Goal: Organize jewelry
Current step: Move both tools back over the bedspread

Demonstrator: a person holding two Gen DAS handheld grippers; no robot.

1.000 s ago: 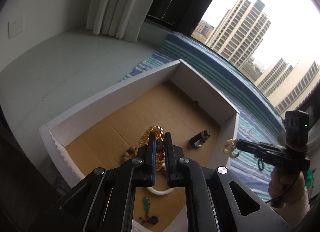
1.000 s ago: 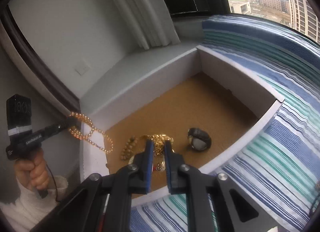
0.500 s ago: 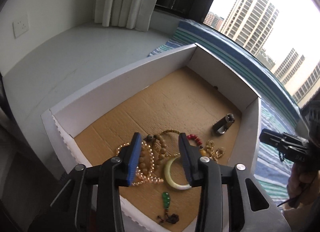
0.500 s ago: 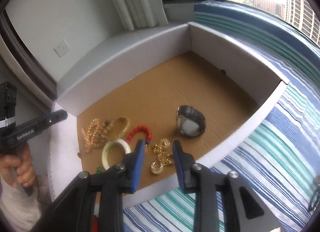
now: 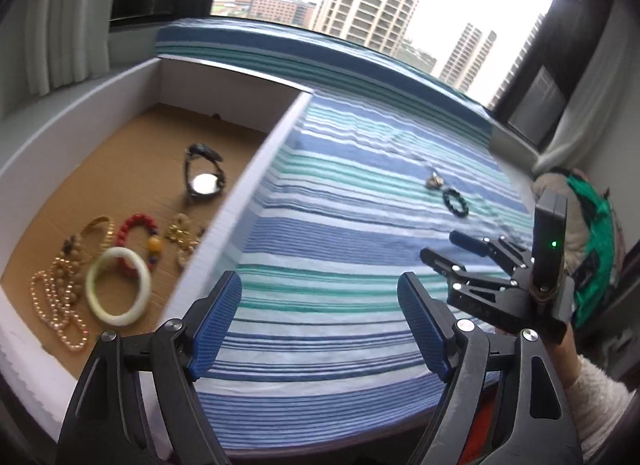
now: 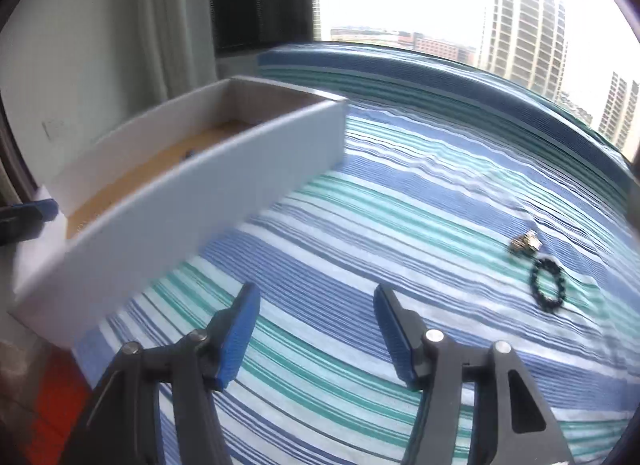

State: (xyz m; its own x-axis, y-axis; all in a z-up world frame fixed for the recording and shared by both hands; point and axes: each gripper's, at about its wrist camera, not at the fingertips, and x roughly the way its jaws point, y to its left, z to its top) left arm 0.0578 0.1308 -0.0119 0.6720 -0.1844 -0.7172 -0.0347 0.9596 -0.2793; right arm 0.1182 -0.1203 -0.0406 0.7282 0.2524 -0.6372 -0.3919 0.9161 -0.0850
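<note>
Two pieces are not yet put away: a black bead bracelet [image 6: 547,284] and a small metallic trinket [image 6: 526,243] just beside it, both on the striped cloth [image 6: 360,225], well apart from the white box [image 6: 192,201]. They lie nearly touching, so a careless pinch could catch both, or snag the soft cloth and drag them. The trinket is too small to identify, and it may slip from the pads.

The left tool [image 5: 320,321] is spread wide and empty, above the cloth beside the box wall. The right tool [image 6: 316,333] is likewise wide and holds nothing. In the box lie a watch [image 5: 203,177], a pale jade-like bangle [image 5: 119,285], a red bead bracelet [image 5: 136,227] and a pearl strand [image 5: 56,309].
</note>
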